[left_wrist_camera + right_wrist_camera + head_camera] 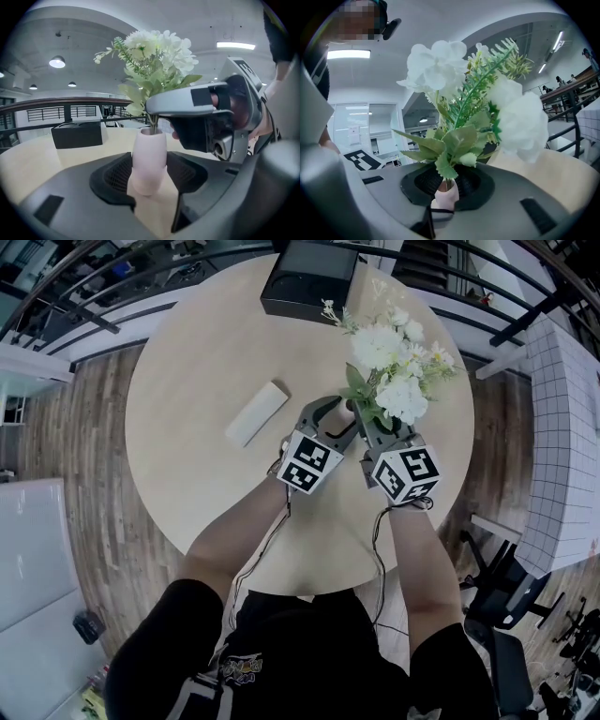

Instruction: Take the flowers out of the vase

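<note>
Table (187, 362): flowers (386, 351) apparently upright in vase (149, 159).

Honestly, nothing readable here. The left cube (309, 463) and right cube (405, 472) only carry black-and-white square marker patterns, no letters or digits. There's a yellowish print (242, 668) on the front of the person's black shirt, but it's too small and warped to make out. Same with a pale sheet (354, 134) on the far wall in the right gripper view: just a blur.
</note>
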